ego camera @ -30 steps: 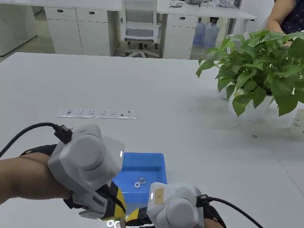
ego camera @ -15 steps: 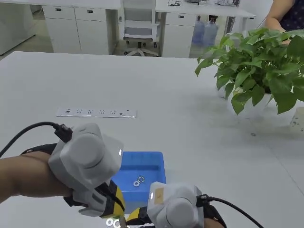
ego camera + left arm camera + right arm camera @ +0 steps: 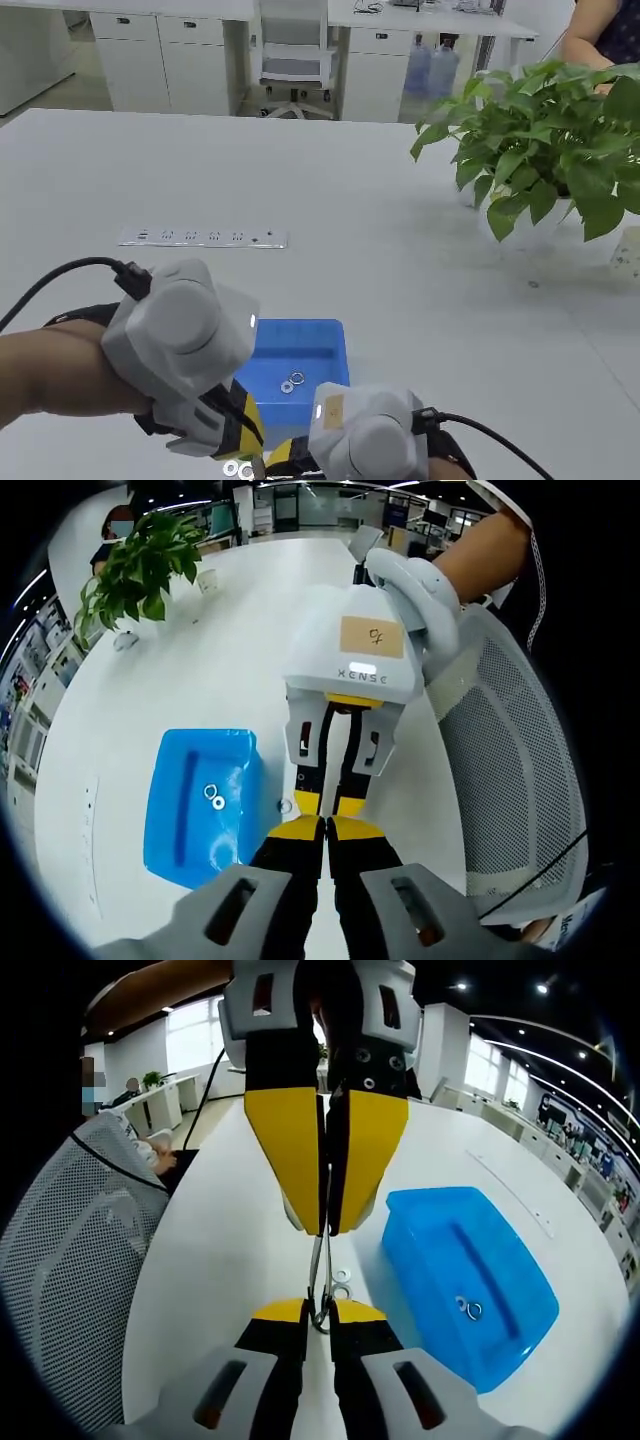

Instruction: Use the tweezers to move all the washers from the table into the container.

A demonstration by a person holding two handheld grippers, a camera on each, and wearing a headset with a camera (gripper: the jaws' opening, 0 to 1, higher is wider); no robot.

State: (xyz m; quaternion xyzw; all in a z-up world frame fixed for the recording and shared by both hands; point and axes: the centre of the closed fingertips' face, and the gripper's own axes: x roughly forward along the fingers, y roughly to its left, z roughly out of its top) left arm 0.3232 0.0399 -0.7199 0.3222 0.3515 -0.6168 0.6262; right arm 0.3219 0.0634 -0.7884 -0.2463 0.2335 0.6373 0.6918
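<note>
While two grippers share one tool

Because the tweezers (image 3: pixel 321 1260) are thin, the right gripper (image 3: pixel 322 1312) has its jaws closed on their near end. The left gripper (image 3: pixel 325 1228), facing it, seems to pinch them too, though its grip is partly hidden. I judge that this double hold makes the tips steady. Just beside the tips, two loose washers (image 3: pixel 342 1278) lie on the surface (image 3: pixel 220 1260), next to the blue container (image 3: pixel 520 1260), where two more washers (image 3: pixel 468 1308) rest inside. Farther off stands a plant (image 3: pixel 545 130).

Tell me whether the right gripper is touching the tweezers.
Touching. In the right gripper view, the right gripper is shut on the end of the tweezers, with no gap showing.
</note>
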